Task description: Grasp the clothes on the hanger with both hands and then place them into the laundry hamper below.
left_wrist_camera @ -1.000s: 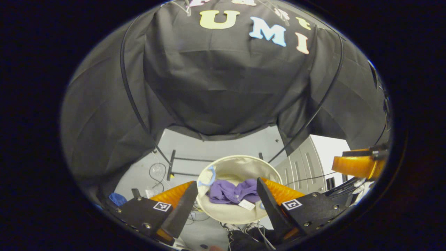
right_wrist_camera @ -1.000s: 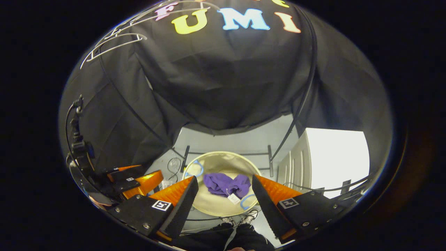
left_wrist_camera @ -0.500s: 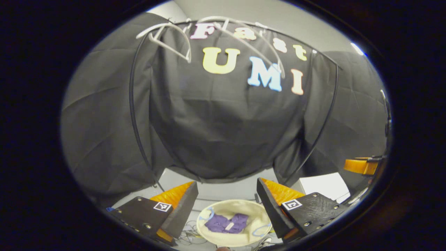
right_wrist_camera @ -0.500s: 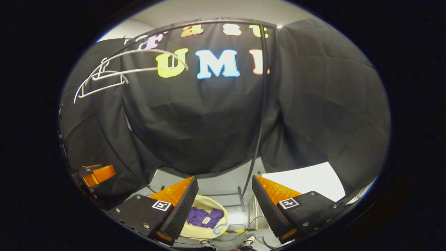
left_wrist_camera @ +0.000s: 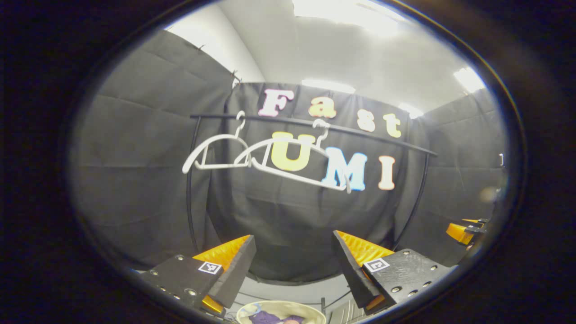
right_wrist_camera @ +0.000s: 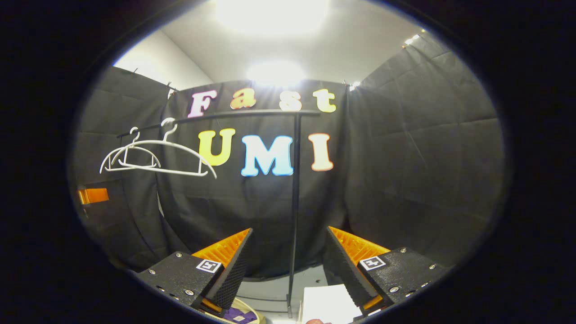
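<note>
Both grippers raised; purple clothes (left_wrist_camera: 274,318), apparently, in hamper (left_wrist_camera: 281,310).

A black clothes rail (left_wrist_camera: 310,123) runs across the booth, in front of the black cloth wall (left_wrist_camera: 135,180); its upright post (right_wrist_camera: 294,202) stands down to the grey floor (right_wrist_camera: 310,274). Above, a pale ceiling (left_wrist_camera: 324,49) carries bright lights (right_wrist_camera: 270,13) — glaring in the right gripper view. A white flat object (right_wrist_camera: 326,303) lies low by the post — what it is cannot be told.
</note>
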{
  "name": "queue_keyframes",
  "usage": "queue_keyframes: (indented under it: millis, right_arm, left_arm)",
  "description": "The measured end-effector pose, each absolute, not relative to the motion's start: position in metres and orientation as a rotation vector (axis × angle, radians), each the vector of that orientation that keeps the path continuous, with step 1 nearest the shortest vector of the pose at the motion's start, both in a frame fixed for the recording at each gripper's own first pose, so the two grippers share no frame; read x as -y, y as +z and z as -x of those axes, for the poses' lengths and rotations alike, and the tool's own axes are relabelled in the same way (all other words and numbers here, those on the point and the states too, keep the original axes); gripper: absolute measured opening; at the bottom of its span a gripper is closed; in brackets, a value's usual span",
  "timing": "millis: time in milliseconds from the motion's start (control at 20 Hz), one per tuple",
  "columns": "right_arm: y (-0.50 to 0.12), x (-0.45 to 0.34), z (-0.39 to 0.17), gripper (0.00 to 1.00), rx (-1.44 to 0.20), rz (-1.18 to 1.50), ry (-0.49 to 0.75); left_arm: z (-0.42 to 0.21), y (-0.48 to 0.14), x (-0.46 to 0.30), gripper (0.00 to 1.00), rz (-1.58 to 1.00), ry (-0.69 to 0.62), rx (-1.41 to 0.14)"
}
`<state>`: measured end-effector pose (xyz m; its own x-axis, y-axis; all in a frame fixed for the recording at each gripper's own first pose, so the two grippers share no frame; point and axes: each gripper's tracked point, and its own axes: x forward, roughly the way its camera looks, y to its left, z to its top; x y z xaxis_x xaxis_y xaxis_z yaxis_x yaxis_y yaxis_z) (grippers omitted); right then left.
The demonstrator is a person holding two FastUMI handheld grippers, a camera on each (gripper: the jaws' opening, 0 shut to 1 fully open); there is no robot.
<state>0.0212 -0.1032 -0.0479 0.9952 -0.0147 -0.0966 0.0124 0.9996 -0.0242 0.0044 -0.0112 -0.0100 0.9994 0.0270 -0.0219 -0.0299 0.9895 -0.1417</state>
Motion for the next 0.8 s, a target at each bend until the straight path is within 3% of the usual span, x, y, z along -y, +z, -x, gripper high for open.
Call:
queue_keyframes:
  millis: [100, 300, 350, 400, 500, 800]
  right_arm:
    - [-0.037, 0.142, -0.016, 0.92, -0.079, 0.028, -0.039]
    - [-0.02, 0.185, 0.009, 0.96, -0.033, 0.078, -0.038]
    - [-0.02, 0.188, 0.015, 0.92, -0.038, 0.088, -0.03]
    - [-0.021, 0.19, 0.02, 0.95, -0.044, 0.095, -0.024]
    - [-0.022, 0.188, 0.03, 0.92, -0.059, 0.084, 0.0]
    - [-0.007, 0.151, 0.039, 0.96, 0.0, 0.042, 0.064]
  left_arm:
    - [0.014, 0.017, 0.032, 1.0, 0.117, 0.043, 0.045]
    - [0.043, 0.048, 0.067, 1.0, 0.236, 0.057, 0.087]
    - [0.052, 0.055, 0.071, 1.0, 0.256, 0.052, 0.104]
    - [0.06, 0.064, 0.074, 1.0, 0.255, 0.044, 0.123]
    - [0.074, 0.073, 0.067, 1.0, 0.219, 0.06, 0.15]
    - [0.099, 0.06, 0.03, 1.0, 0.139, 0.14, 0.13]
